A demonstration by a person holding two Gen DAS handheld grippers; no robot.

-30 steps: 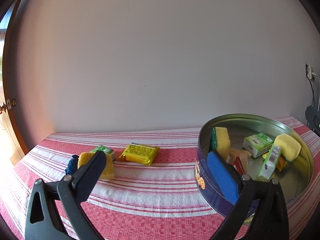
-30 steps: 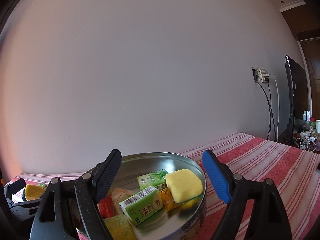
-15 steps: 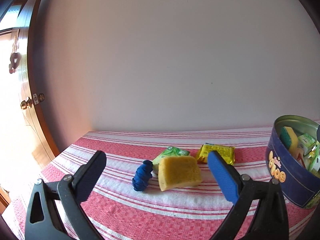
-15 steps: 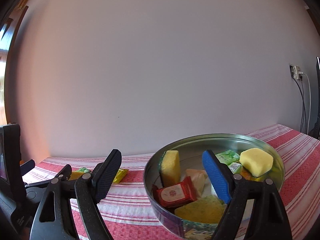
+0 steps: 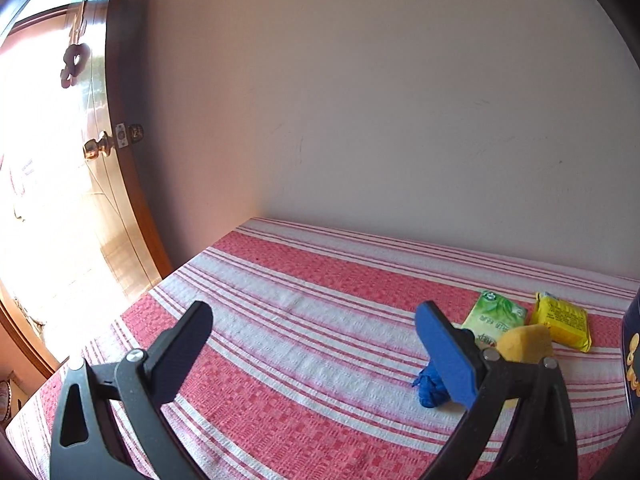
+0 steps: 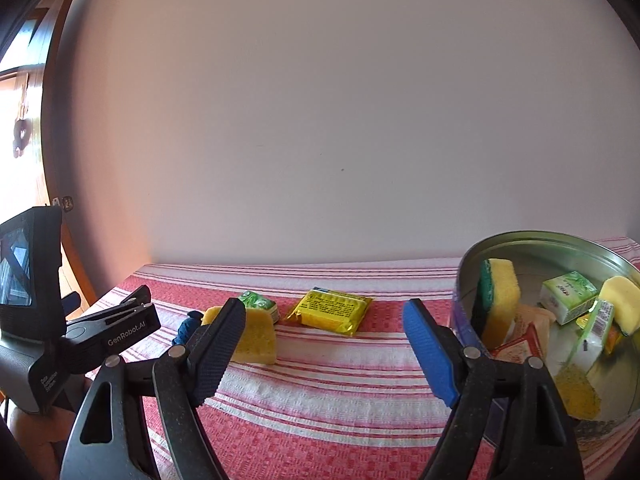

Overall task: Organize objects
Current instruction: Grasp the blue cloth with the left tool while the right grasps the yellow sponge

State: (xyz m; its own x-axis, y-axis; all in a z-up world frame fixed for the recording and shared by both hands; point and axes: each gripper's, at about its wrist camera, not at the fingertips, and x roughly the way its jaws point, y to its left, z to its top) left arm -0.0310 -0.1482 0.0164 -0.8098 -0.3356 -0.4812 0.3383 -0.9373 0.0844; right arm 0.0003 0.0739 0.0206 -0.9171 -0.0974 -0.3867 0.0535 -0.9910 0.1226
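Note:
On the red-and-white striped cloth lie a yellow sponge (image 6: 256, 336), a green packet (image 6: 258, 302), a yellow packet (image 6: 330, 310) and a small blue object (image 6: 186, 330). They also show in the left wrist view: sponge (image 5: 524, 344), green packet (image 5: 494, 316), yellow packet (image 5: 562, 326), blue object (image 5: 430, 388). A round tin (image 6: 532, 240) at the right holds several sponges and packets. My left gripper (image 5: 314, 346) is open and empty, left of the loose items. My right gripper (image 6: 324, 342) is open and empty, in front of the yellow packet.
A plain wall runs behind the table. A wooden door with a brass knob (image 5: 96, 150) stands at the left, past the table's left edge. The left gripper's body (image 6: 80, 336) shows at the left in the right wrist view.
Both grippers have swung to the left. The tin has slid to the right edge of both views and the loose items now sit right of the left gripper.

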